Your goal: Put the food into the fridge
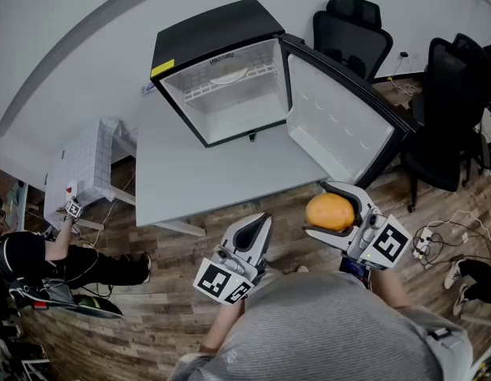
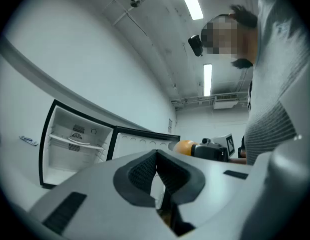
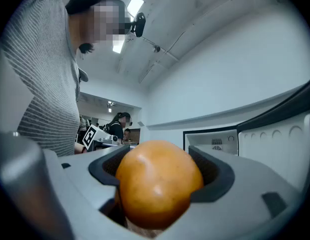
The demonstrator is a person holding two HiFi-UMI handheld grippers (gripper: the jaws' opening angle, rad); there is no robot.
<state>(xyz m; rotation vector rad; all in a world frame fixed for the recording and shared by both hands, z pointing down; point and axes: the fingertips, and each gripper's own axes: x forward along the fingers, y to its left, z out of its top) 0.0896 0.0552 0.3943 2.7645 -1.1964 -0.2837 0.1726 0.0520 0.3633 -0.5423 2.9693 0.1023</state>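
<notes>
Inspection runs left to right across the head view. The grey counter (image 1: 189, 173) fills the left-centre of the frame. The small black fridge (image 1: 217, 34) stands on its far part, with the cavity facing me and a wire shelf (image 1: 229, 82) across its upper portion. The shelf and the cavity floor appear bare. My left tool (image 1: 261, 225) is at lower centre, short of the counter edge. Its own view shows the pads closed against each other at the tips with nothing between them, so it carries nothing. Right of it, my right tool (image 1: 334, 206) stands wide and is clamped on the orange fruit (image 1: 327, 213), which sits deep in the jaw recess with a pad on each flank. The fruit is in the air off the near right corner of the counter, well short of the fridge. At the right of the cavity the fridge door (image 1: 340, 121) is swung fully open, leaving the approach unobstructed. I judge the fruit to be light, round and firm, though it would bruise under hard pressure. The glossy skin is likely slippery, so the present hold across the widest part suits it. Being round, it may roll once set down.
</notes>
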